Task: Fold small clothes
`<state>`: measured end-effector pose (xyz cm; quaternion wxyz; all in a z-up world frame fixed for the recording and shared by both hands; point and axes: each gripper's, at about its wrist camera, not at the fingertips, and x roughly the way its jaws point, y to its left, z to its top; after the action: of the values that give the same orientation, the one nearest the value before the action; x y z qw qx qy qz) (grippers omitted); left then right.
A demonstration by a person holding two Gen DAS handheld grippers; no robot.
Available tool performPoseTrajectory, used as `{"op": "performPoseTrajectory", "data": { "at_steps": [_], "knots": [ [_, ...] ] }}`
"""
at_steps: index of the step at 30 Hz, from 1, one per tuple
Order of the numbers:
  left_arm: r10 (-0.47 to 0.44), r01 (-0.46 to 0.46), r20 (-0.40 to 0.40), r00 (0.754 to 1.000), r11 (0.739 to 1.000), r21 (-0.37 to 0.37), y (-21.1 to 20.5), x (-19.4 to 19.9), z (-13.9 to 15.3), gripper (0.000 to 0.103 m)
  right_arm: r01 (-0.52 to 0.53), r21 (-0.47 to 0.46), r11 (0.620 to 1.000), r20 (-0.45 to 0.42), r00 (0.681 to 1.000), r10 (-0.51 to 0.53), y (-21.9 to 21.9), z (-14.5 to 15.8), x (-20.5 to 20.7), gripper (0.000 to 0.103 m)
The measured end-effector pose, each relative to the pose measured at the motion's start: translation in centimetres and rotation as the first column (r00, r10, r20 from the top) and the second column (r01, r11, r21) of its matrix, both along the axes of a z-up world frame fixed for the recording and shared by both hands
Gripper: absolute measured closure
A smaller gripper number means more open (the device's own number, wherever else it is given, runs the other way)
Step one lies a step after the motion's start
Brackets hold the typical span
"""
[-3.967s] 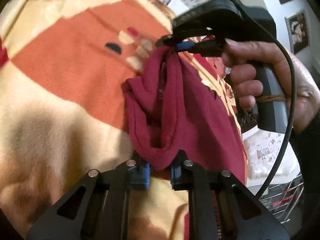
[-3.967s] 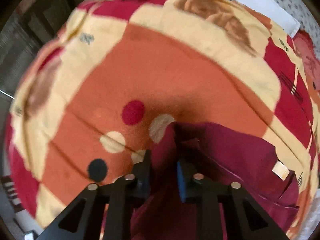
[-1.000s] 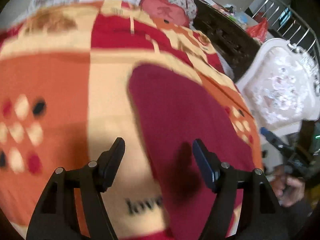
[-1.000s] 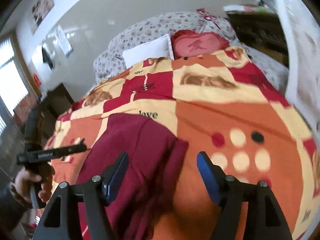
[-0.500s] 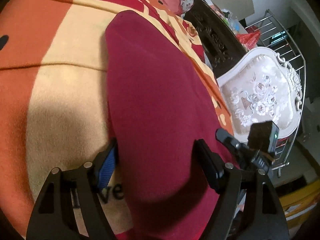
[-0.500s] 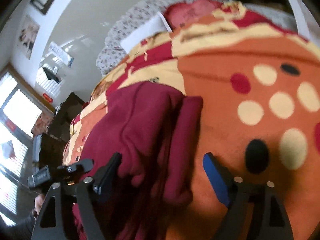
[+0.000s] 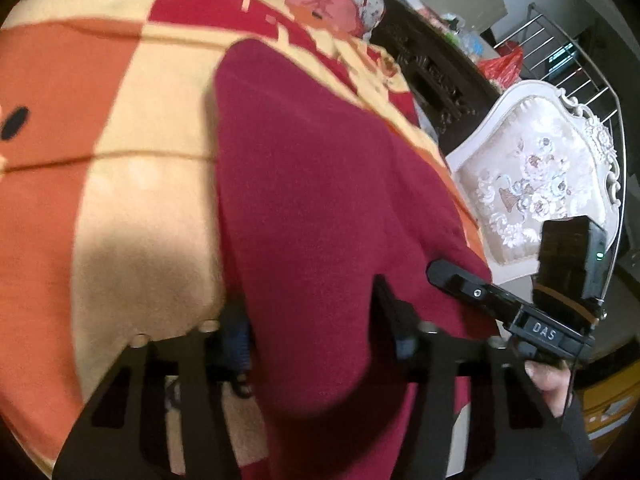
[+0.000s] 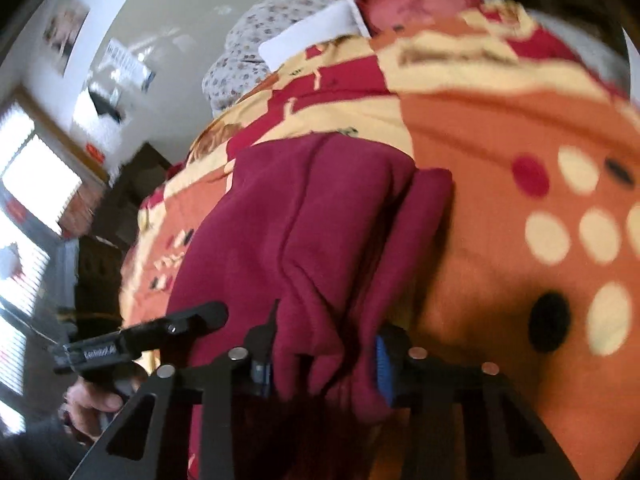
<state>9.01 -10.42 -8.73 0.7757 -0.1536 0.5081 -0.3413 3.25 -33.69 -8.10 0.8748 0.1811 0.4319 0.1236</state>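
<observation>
Garment [image 7: 316, 208] lies lengthwise on the blanket [image 7: 120, 184], a rough first fold made, bunched pleats on its right side. Left gripper [image 7: 310, 332] and right gripper [image 8: 324, 364] each straddle its near hem, fingers apart, cloth between them. Cross-folds appear left to do.

Maroon garment [image 8: 304, 232], creased, on patterned blanket [image 8: 520, 128]; near edge between spread fingers of right gripper [image 8: 322, 364]; left gripper [image 8: 160, 332] alongside.
</observation>
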Motion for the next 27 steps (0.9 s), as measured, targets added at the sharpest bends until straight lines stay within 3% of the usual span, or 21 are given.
{"op": "performPoseTrajectory", "data": {
  "at_steps": [7, 11, 16, 19, 20, 22, 27],
  "knots": [
    [0.089, -0.085, 0.142, 0.986, 0.996, -0.03, 5.4, -0.1, 6.1, 0.058, -0.094, -0.034, 0.995, 0.13, 0.987, 0.097, 5.2, 7.0, 1.2, 0.07],
    [0.109, -0.123, 0.221, 0.969, 0.991, 0.049, 8.5, 2.4, 8.6, 0.058, -0.129, 0.01, 0.992, 0.151, 0.98, 0.126, 8.2, 7.4, 4.8, 0.07],
    [0.134, -0.168, 0.218, 0.967, 0.975, 0.147, 10.3, 6.7, 6.0, 0.057, -0.115, 0.043, 0.992, 0.127, 0.986, 0.109, 11.1, 3.4, 9.8, 0.07],
    [0.126, -0.158, 0.154, 0.98, 0.962, 0.222, 9.9, 9.0, 1.9, 0.055, -0.072, 0.022, 0.997, 0.034, 0.997, 0.071, 11.6, -0.1, 12.2, 0.068],
    [0.133, -0.157, 0.116, 0.984, 0.958, 0.242, 9.8, 9.5, 0.5, 0.05, -0.059, 0.01, 0.998, -0.028, 0.998, 0.059, 11.6, -1.6, 12.9, 0.067],
    [0.149, -0.171, 0.114, 0.982, 0.961, 0.215, 10.1, 9.6, 0.1, 0.046, -0.062, 0.025, 0.998, -0.02, 0.998, 0.063, 11.2, -1.9, 12.8, 0.064],
    [0.146, -0.169, 0.133, 0.98, 0.969, 0.179, 12.1, 8.4, 1.5, 0.045, -0.074, 0.006, 0.997, 0.013, 0.997, 0.073, 9.8, 0.3, 10.3, 0.062]
  ]
}}
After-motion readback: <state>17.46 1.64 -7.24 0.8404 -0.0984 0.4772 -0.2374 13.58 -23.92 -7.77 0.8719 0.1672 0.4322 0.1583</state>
